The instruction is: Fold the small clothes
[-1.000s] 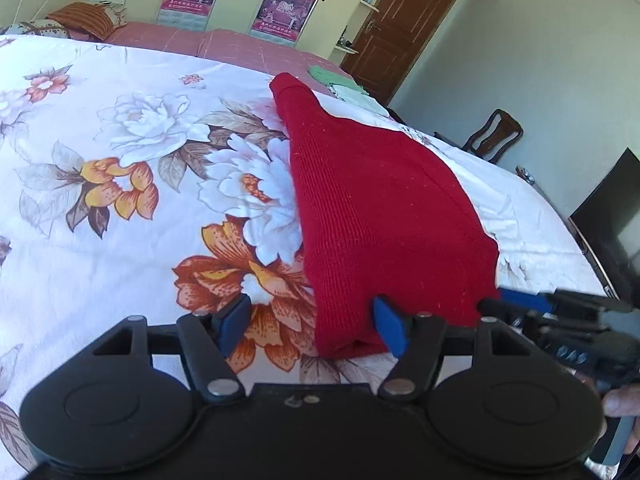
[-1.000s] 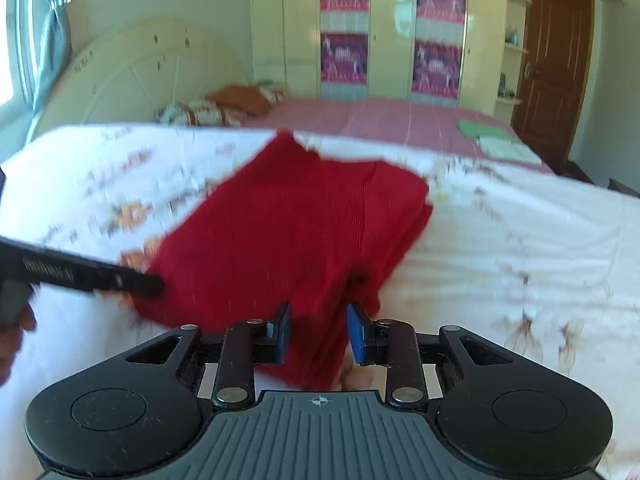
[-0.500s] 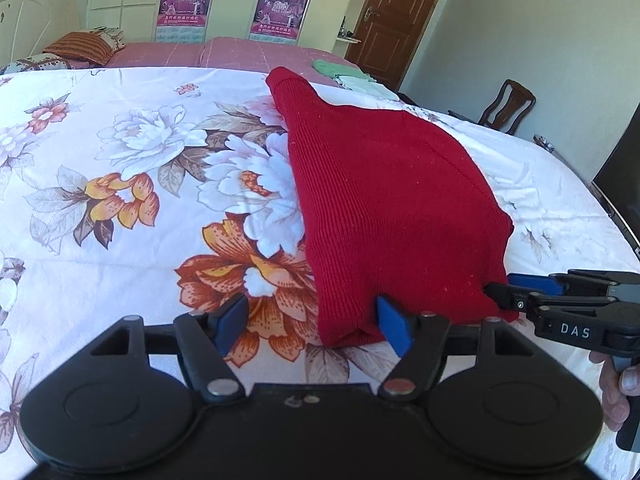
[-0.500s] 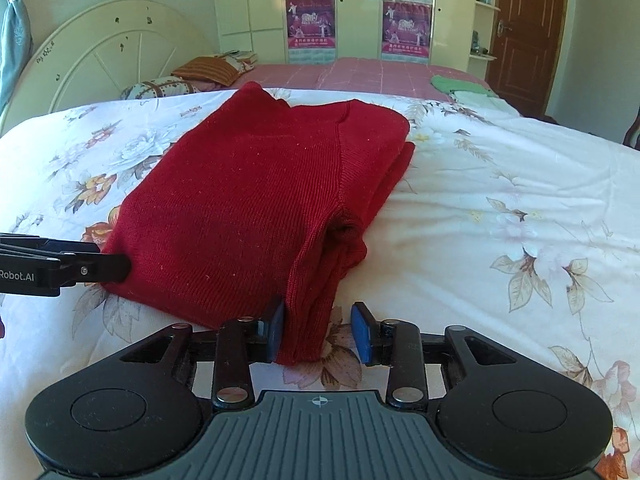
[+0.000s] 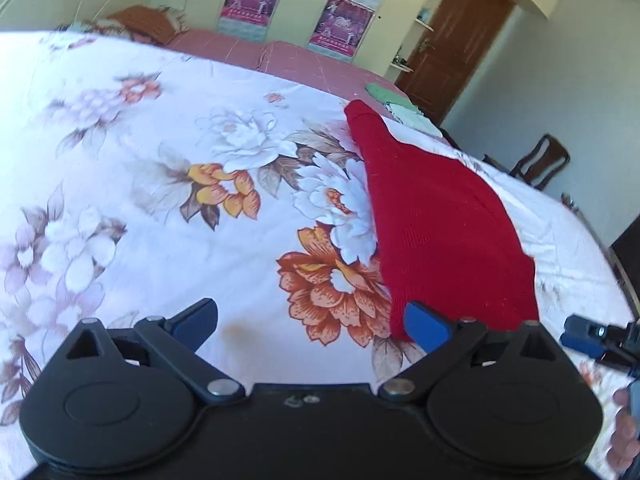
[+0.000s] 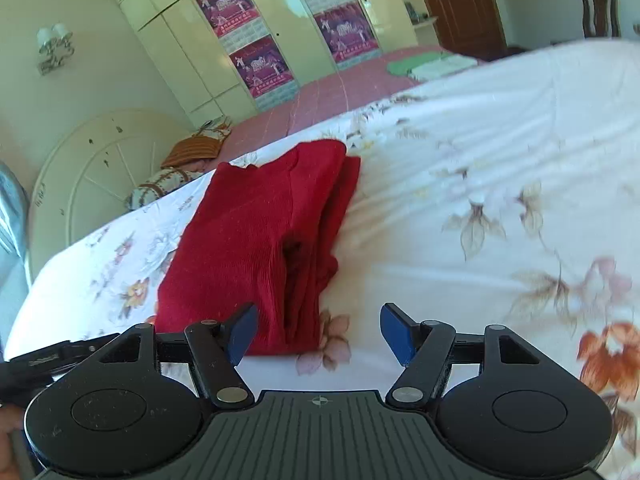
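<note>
A folded red sweater [image 5: 436,232] lies flat on the floral bedsheet [image 5: 160,220]. My left gripper [image 5: 312,324] hovers at its near left corner with jaws opening wide. Only the corner's edge shows just inside the right pad [image 5: 426,326], and nothing is pressed. In the right wrist view the red sweater [image 6: 260,232] has stacked layers along its right side. My right gripper [image 6: 320,332] is at its near edge with jaws opening. The sweater's hem lies between the pads, untouched. The right gripper [image 5: 572,332] shows at the frame's right edge, and the left gripper [image 6: 60,354] at the lower left.
Green and white folded cloths [image 6: 428,66] lie on the pink sheet at the far end. Pillows [image 6: 196,148] rest by the cream headboard [image 6: 100,168]. A wooden chair [image 5: 540,160] and a dark screen [image 5: 628,248] stand beside the bed. A hand [image 5: 624,436] holds the right gripper.
Both grippers widened their jaws and released the sweater's near edge, which now lies on the sheet. Both drew back slightly, and the right wrist view has rolled.
</note>
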A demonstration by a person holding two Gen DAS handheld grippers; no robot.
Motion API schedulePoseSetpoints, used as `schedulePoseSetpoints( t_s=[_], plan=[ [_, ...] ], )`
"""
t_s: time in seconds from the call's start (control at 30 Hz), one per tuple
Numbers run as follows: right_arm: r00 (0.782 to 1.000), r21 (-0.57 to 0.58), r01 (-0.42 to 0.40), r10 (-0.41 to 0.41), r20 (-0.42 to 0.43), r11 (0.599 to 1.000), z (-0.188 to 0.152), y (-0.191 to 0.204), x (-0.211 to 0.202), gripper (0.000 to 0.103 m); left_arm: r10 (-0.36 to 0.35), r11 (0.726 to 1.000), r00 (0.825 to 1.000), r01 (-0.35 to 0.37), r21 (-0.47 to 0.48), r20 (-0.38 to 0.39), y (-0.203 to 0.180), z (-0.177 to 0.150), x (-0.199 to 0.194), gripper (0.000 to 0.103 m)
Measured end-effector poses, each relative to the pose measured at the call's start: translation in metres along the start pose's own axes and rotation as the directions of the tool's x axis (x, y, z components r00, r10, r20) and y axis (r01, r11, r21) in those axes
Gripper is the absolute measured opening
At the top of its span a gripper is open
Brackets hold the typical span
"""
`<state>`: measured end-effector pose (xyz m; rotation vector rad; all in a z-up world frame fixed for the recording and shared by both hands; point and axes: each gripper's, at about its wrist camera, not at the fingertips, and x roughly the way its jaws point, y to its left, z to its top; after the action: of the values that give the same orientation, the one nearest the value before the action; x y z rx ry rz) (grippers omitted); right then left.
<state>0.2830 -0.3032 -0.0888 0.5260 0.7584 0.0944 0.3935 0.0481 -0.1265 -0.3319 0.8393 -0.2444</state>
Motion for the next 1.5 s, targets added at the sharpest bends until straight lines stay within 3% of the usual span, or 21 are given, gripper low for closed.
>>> schedulePoseSetpoints(
  t_s=[0.1,0.2,0.4,0.57,0.77,0.83,0.9,0.97,1.0,1.07,1.17,1.23,1.3,1.4,1.43,1.5],
  plan=[
    [0.998,0.130,-0.055,0.057,-0.011,0.990,0.001,-0.017,0.002,0.067,-0.067,0.996,0.998,0.066,-0.063,-0.017,0.006,0.005,0.006,0.086],
    [0.998,0.186,-0.063,0.058,0.032,0.981,0.010,-0.022,0.004,0.067,-0.070,0.996,0.998,0.069,-0.058,-0.007,0.000,0.015,0.017,0.085],
    [0.993,0.082,-0.075,0.067,0.102,0.994,0.061,-0.006,0.022,0.067,-0.084,0.994,0.995,0.087,-0.066,0.052,-0.001,0.070,0.052,0.085],
    [0.991,0.003,-0.044,0.044,0.127,0.999,0.115,-0.003,0.068,0.067,-0.042,0.999,0.997,0.042,0.000,0.058,-0.011,0.119,0.096,0.082],
    [0.999,-0.046,0.040,-0.038,0.030,0.998,0.138,-0.014,0.142,0.067,-0.042,0.998,0.999,0.042,0.045,-0.008,-0.018,0.145,0.157,0.081],
    [1.000,-0.031,0.016,-0.015,0.014,0.999,0.137,-0.019,0.155,0.066,-0.040,0.997,0.999,0.040,0.066,0.007,-0.021,0.148,0.165,0.080],
    [1.000,-0.035,-0.020,0.020,0.006,0.999,0.134,-0.023,0.163,0.040,-0.055,0.997,0.998,0.054,0.048,0.024,-0.020,0.153,0.169,0.080],
    [1.000,-0.064,-0.019,0.021,0.024,0.998,0.131,-0.021,0.165,0.033,-0.077,0.997,0.996,0.077,0.008,0.040,-0.016,0.158,0.172,0.077],
    [0.999,-0.086,-0.030,0.033,0.032,0.996,0.128,-0.020,0.164,0.010,-0.086,0.996,0.995,0.086,-0.001,0.043,-0.015,0.160,0.173,0.075],
    [0.998,-0.160,-0.009,0.019,0.064,0.987,0.123,-0.014,0.157,0.009,-0.110,0.994,0.993,0.110,0.015,0.040,-0.017,0.163,0.177,0.066],
    [0.992,-0.166,0.009,0.011,0.124,0.986,0.116,-0.016,0.144,0.006,-0.127,0.991,0.991,0.125,0.049,0.036,-0.026,0.166,0.186,0.065],
    [0.993,-0.174,0.026,-0.006,0.116,0.984,0.111,-0.019,0.145,0.006,-0.117,0.991,0.993,0.116,0.067,0.019,-0.033,0.168,0.199,0.067],
    [0.997,-0.157,0.029,-0.016,0.081,0.987,0.109,-0.026,0.155,0.006,-0.055,0.987,0.998,0.055,0.153,-0.003,-0.047,0.171,0.213,0.071],
    [0.998,-0.103,0.024,-0.017,0.067,0.994,0.109,-0.035,0.161,0.007,0.045,0.949,0.999,-0.033,0.314,-0.030,-0.076,0.174,0.225,0.078],
    [0.998,-0.104,0.029,-0.022,0.065,0.994,0.111,-0.035,0.160,0.007,0.054,0.942,0.998,-0.041,0.333,-0.032,-0.078,0.177,0.224,0.078],
    [0.998,-0.113,0.038,-0.031,0.055,0.993,0.112,-0.033,0.159,0.007,0.041,0.954,0.999,-0.032,0.299,-0.025,-0.073,0.178,0.211,0.073]
  ],
)
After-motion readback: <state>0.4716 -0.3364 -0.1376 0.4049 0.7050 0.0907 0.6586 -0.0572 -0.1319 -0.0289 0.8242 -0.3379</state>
